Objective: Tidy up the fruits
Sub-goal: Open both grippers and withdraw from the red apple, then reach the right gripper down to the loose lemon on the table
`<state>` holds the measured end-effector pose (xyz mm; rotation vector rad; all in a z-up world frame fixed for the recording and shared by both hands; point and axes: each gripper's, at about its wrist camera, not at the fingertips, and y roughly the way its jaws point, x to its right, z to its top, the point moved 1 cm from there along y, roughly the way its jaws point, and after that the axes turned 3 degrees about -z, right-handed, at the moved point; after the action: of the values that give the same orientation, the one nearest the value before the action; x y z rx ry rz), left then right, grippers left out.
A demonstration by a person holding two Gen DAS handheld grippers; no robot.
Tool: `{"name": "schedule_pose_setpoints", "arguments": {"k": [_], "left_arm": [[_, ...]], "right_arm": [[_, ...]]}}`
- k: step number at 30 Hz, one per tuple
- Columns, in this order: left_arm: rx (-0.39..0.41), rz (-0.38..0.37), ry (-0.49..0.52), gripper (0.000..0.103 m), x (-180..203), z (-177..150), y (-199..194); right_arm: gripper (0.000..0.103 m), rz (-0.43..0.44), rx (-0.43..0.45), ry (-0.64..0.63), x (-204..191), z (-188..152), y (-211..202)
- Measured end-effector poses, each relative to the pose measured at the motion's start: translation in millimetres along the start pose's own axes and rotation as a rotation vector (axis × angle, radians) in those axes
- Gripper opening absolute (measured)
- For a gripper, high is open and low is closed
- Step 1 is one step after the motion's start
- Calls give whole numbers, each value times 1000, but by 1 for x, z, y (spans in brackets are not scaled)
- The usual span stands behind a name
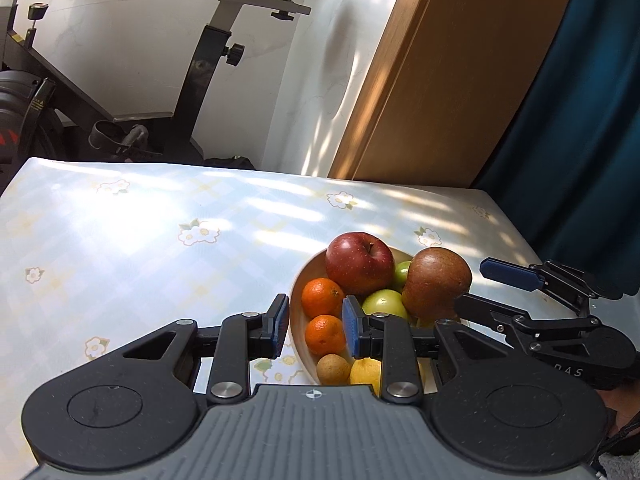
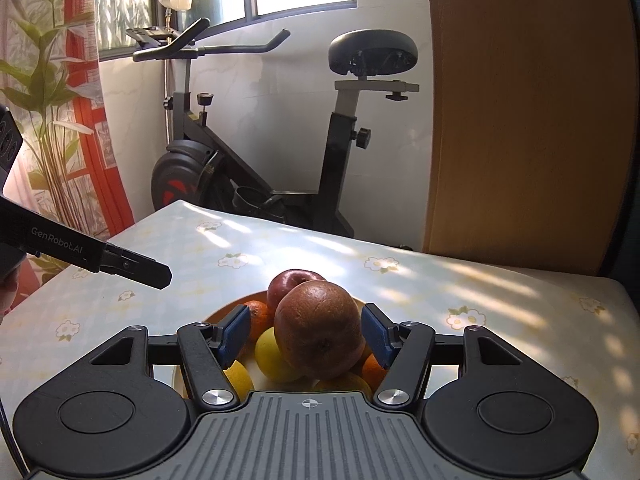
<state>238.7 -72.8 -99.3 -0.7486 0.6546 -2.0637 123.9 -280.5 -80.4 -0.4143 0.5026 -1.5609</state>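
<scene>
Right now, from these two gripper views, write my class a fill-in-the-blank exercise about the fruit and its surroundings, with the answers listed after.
The two oranges lie in a wooden ___. The brown fruit sits between the fingers of the ___ gripper. The biggest apple is ___ in colour. Behind the table stands an exercise ___.
Missing words: bowl, right, red, bike.

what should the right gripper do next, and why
Probably close the right gripper on the brown pear: it sits between the pads atop the fruit pile in the wooden bowl, with a gap beside one pad, so it isn't gripped yet.
</scene>
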Motion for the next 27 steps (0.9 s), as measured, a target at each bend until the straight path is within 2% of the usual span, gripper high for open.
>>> {"name": "schedule_pose_setpoints", "arguments": {"k": [15,27], "left_arm": [[23,117,14,31,-13,-51,-60],[54,126,-108,31,-17,-86,-84]], "right_arm": [[58,35,-25,83,-38,-37,-41],[57,80,-115,35,-85,-68,-51]]}}
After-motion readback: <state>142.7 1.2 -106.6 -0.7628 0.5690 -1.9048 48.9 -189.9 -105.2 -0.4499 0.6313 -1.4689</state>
